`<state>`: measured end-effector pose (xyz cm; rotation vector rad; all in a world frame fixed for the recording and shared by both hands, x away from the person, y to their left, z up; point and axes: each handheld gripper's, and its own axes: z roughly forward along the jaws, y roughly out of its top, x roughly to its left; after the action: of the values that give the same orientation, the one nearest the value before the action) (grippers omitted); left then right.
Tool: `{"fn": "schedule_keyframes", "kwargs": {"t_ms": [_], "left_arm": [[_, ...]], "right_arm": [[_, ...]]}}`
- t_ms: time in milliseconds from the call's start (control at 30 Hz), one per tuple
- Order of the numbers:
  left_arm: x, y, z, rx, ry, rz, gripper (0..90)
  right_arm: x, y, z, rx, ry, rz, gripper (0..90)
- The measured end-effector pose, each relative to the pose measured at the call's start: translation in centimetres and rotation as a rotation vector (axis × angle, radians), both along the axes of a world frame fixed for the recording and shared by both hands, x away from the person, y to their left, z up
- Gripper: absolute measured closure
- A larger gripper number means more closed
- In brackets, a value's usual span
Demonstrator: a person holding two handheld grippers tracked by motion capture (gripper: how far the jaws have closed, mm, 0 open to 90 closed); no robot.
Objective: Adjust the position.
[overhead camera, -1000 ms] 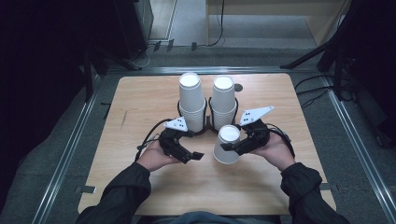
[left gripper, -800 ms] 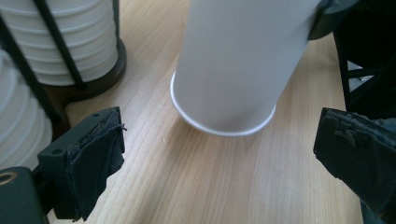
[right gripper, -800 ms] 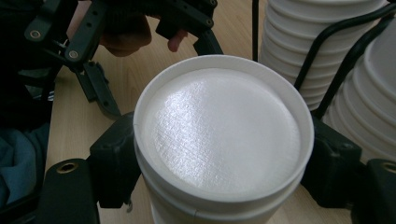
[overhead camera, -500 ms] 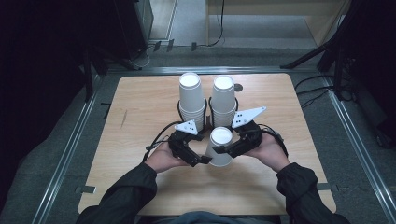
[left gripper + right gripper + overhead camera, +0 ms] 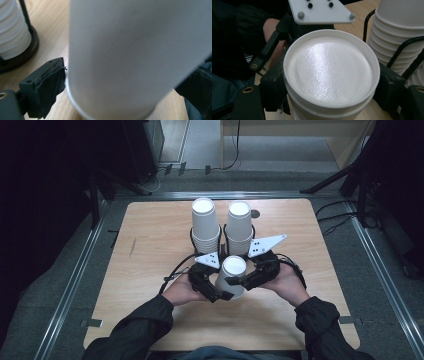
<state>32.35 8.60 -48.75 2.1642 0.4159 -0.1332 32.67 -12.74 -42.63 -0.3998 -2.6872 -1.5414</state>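
An upside-down white paper cup [image 5: 233,270] hangs low over the wooden table [image 5: 145,250], between both grippers. My right gripper [image 5: 239,281] is shut on its upper part; in the right gripper view the black jaws press the cup [image 5: 329,72] from both sides. My left gripper [image 5: 222,295] has come in from the left at the cup's lower part. In the left gripper view one pad [image 5: 50,92] touches the cup wall [image 5: 125,50], and the cup hides most of the other jaw. A faint seam low on the cup hints at a nested one.
Two tall stacks of upside-down cups [image 5: 205,222] [image 5: 239,222] stand in black wire holders just behind the grippers. The left stack's dark base [image 5: 28,47] is near my left gripper. Open tabletop lies left, right and in front.
My left gripper has moved right, up to the cup. The right gripper has brought the cup slightly left and nearer.
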Motion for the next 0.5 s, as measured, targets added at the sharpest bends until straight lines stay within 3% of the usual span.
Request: {"fn": "schedule_keyframes", "kwargs": {"t_ms": [233, 367, 500], "left_arm": [[-0.1, 0.4, 0.8, -0.023, -0.050, 0.015, 10.2], [0.0, 0.7, 1.0, -0.013, -0.069, 0.002, 12.9], [0.3, 0.7, 1.1, -0.011, -0.026, -0.014, 13.9]], "right_arm": [[0.5, -0.9, 0.2, 0.096, 0.039, -0.008, 24.8], [0.5, -0.9, 0.2, 0.101, 0.038, -0.011, 24.7], [0.6, -1.0, 0.1, 0.099, 0.049, -0.014, 23.8]]}}
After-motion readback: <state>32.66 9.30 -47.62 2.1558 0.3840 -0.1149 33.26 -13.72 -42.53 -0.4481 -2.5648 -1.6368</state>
